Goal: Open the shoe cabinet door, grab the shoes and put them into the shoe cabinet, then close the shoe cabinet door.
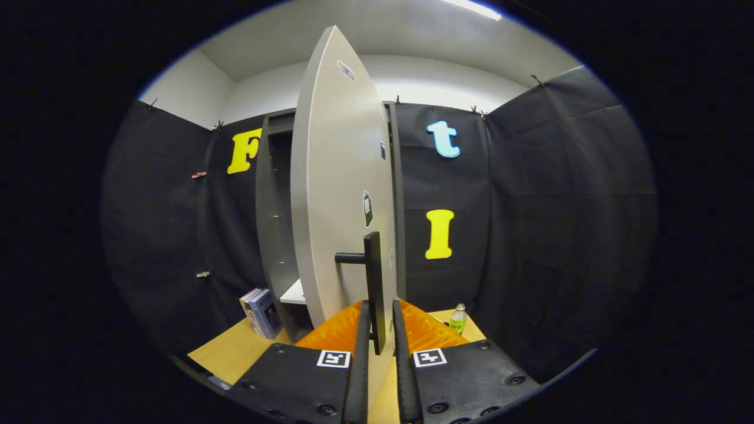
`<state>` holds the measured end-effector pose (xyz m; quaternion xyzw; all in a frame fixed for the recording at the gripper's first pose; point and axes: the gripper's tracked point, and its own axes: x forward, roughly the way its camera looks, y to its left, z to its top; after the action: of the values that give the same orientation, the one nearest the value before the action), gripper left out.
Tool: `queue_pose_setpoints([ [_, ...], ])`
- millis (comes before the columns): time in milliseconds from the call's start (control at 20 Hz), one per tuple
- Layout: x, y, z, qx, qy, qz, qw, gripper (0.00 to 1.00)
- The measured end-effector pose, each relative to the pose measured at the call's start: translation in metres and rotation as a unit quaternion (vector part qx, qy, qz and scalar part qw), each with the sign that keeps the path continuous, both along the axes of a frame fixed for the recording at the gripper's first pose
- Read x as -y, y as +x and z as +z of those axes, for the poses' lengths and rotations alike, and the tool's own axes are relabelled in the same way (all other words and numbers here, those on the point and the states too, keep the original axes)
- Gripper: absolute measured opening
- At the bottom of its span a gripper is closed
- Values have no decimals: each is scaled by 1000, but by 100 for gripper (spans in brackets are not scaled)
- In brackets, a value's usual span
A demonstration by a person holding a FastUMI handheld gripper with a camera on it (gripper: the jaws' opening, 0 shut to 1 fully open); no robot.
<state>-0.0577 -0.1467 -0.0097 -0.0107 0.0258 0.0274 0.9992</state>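
Wooden counter point(227, 353) carries books point(261, 312) leaning beside the dark shoe cabinet point(274, 224). Its pale door point(341, 194) stands swung open, edge toward the tool point(380, 321), whose fingers sit narrow around the door's black handle point(373, 277). A green bottle point(457, 319) stands rightward.

- Black cloth point(559, 194) hangs as the booth's wall on three sides, pinned along its top edge by small clips point(199, 175).
- Above the cloth, plain white room walls point(188, 88) rise to a pale ceiling point(377, 29).
- A bright strip light point(474, 8) glows on the ceiling, and a soft band of light falls across the white wall behind the booth.
- A light wooden tabletop point(227, 353) forms the ground of the booth.
- A few books point(261, 313) stand upright near the left cloth wall.
- A small green bottle point(457, 319) stands on the tabletop near the right cloth wall.
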Motion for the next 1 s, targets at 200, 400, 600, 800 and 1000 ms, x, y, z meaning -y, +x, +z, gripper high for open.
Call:
queue_pose_setpoints([
  [200, 15, -10, 5, 20, -10, -35, 999, 24],
  [400, 16, -14, -13, -1, -20, -39, 999, 19],
  [600, 3, -13, -44, -47, -17, -20, 999, 19],
  [800, -21, -3, -84, -94, -15, 0, 995, 19],
  [1000, -61, 14, -141, -157, -21, 23, 987, 19],
])
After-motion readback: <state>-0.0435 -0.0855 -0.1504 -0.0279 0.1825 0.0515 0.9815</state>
